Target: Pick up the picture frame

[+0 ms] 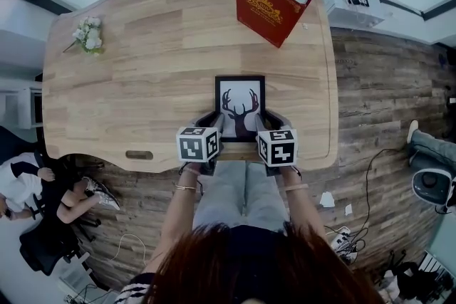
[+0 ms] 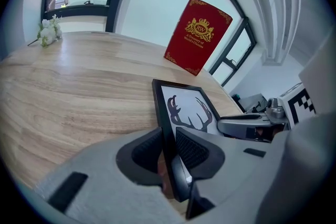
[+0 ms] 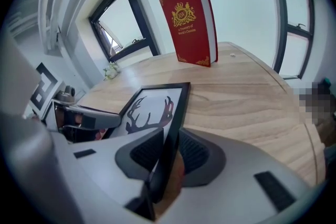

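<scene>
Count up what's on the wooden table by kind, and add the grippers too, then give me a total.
picture frame: 1
red book: 1
flower sprig: 1
grippers, the left gripper and the right gripper: 2
Total: 5
</scene>
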{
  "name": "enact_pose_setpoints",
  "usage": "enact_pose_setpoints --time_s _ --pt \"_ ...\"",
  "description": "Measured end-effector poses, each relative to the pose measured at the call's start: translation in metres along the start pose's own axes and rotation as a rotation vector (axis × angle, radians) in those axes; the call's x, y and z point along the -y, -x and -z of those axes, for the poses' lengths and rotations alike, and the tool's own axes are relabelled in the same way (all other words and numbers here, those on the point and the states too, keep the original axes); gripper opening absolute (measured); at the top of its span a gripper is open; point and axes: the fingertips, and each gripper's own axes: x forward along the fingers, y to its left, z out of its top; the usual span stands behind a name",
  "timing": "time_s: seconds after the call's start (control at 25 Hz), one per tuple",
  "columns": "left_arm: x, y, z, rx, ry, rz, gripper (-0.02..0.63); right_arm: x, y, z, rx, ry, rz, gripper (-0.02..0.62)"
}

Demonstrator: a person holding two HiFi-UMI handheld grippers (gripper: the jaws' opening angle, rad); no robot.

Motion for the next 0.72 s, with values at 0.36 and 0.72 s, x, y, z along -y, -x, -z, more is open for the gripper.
enact_pose_setpoints --time_s 0.36,0.72 --pt "0.008 0.006 0.0 0.03 0.01 -0.027 0.086 0.004 0.011 0.0 0.036 0.006 0.027 0.083" --pt "0.023 0.016 -0.01 0.082 0.015 -0.047 0.081 0.009 0.028 -0.013 0.081 0.036 0.028 0.077"
